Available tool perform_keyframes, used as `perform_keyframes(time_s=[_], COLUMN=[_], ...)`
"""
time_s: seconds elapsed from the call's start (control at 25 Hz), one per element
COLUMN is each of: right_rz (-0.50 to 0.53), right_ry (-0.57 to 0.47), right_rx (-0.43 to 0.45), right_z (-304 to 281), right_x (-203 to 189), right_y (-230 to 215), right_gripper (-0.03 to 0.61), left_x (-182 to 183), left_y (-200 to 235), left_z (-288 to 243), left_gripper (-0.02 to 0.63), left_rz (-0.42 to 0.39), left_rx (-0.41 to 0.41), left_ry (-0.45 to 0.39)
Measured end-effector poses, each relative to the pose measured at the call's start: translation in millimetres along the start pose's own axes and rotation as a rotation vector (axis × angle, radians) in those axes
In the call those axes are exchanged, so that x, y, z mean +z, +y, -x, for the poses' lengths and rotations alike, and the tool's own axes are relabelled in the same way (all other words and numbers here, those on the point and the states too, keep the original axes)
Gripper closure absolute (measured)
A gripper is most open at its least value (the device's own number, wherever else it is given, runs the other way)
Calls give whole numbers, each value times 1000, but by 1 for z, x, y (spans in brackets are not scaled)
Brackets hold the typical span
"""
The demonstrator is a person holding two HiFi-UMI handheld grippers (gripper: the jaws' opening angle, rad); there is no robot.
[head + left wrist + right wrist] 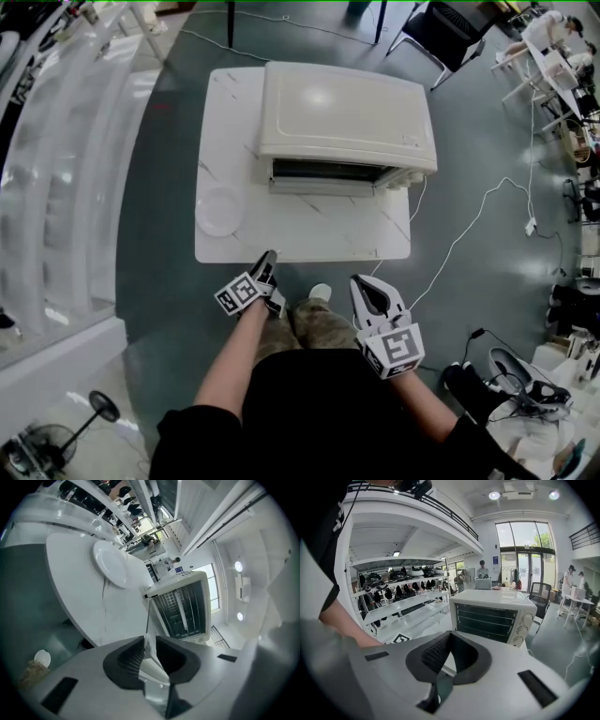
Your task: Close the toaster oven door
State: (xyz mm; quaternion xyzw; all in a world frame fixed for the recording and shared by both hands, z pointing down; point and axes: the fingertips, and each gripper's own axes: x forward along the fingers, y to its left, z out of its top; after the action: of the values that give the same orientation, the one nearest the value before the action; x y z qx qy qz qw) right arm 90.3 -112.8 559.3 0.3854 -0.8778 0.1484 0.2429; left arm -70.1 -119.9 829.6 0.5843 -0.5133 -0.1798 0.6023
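Observation:
A cream toaster oven point(347, 117) stands at the back of a white marble-patterned table point(309, 239). In the right gripper view its dark glass door point(487, 620) lies flush with the front, with knobs point(524, 625) to its right. Both grippers hang short of the table's near edge, well apart from the oven point(180, 604). My left gripper point(269, 255) is rolled onto its side, and its jaws point(150, 620) show a narrow slit with nothing in it. My right gripper point(357, 279) points at the oven point(492, 616), its fingertips point(450, 634) meeting on nothing.
A white plate point(218, 210) lies on the table's left part, also seen as a plate point(111, 564) in the left gripper view. A white cable point(469, 225) trails across the floor to the right. White shelving point(56, 141) runs along the left and a black chair point(445, 33) stands behind the table.

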Motion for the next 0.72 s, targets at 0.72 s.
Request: perform_keyframes(time_s=[0.72], right_rz=[-14], right_ry=[-31], right_rx=[-8], right_z=[15], right_x=[2], right_y=[1], right_gripper=[557], left_x=[1], left_y=[-10], left_z=[6], left_gripper=[569], left_rz=[214], left_rx=[-86], left_ry=[-33])
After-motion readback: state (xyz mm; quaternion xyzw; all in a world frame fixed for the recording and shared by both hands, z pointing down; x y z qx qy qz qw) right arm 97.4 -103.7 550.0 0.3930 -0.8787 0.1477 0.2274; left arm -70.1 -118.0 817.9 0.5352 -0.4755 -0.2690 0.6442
